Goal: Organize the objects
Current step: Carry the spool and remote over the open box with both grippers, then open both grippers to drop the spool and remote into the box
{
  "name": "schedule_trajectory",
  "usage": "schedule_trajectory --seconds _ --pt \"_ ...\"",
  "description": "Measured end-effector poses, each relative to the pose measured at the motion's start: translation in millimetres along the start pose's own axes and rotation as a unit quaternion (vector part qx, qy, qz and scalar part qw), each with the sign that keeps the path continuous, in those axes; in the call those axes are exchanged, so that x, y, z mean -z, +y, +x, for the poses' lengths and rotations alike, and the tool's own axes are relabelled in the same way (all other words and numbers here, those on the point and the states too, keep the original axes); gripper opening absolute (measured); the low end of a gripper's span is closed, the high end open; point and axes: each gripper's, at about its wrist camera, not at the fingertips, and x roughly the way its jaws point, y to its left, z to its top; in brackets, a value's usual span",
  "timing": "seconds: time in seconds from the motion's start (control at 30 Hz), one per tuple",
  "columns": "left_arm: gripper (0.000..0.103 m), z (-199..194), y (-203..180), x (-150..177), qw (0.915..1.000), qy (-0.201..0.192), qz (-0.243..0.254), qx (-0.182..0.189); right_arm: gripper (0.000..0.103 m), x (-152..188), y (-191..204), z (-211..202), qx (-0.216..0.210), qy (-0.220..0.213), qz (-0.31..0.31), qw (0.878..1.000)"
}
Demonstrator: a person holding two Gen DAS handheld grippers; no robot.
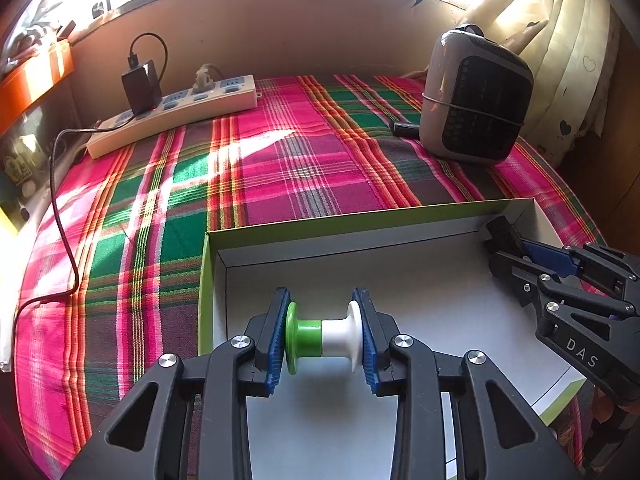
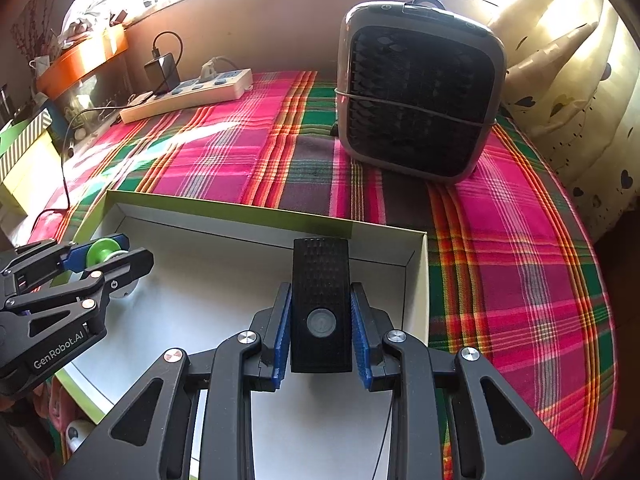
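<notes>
Green-and-white spool (image 1: 324, 338) is pinched end to end between the blue pads of the left gripper (image 1: 325, 340), narrowed right down onto its two flanges, sitting over the white floor of the open box (image 1: 360, 226) near the left wall. Over on the other side, the right gripper (image 2: 321, 330) has its pads pressed on both sides of a black remote-looking device (image 2: 321, 304), with the far end of that poking toward the box's back right corner. Can't tell if either thing is touching the box floor. The box floor between the two grippers is open. Beyond the green rim there's plaid cloth (image 1: 280, 168), a power strip (image 1: 176, 114) far left and a small grey fan (image 2: 416, 92) far right.
</notes>
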Motion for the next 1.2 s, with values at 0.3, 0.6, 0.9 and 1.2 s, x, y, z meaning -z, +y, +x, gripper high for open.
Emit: schedule_trajectory --seconds 0.3,0.6,0.9,1.2 --pt "0.031 1 0 1 1.0000 0.002 0.007 -0.007 0.028 0 -2 -1 0.000 -0.002 0.004 1.000" --pt "0.042 -4 -2 3 1.0000 0.004 -0.001 0.008 0.048 1 1 -6 -0.017 -0.008 0.008 1.000" --pt "0.044 -18 1 9 0.9999 -0.001 -0.010 0.009 0.052 8 -2 -18 -0.015 -0.016 0.017 1.000" --pt "0.046 -39 2 21 0.9997 -0.011 -0.018 0.015 0.052 17 0 -40 -0.018 -0.036 0.015 0.999"
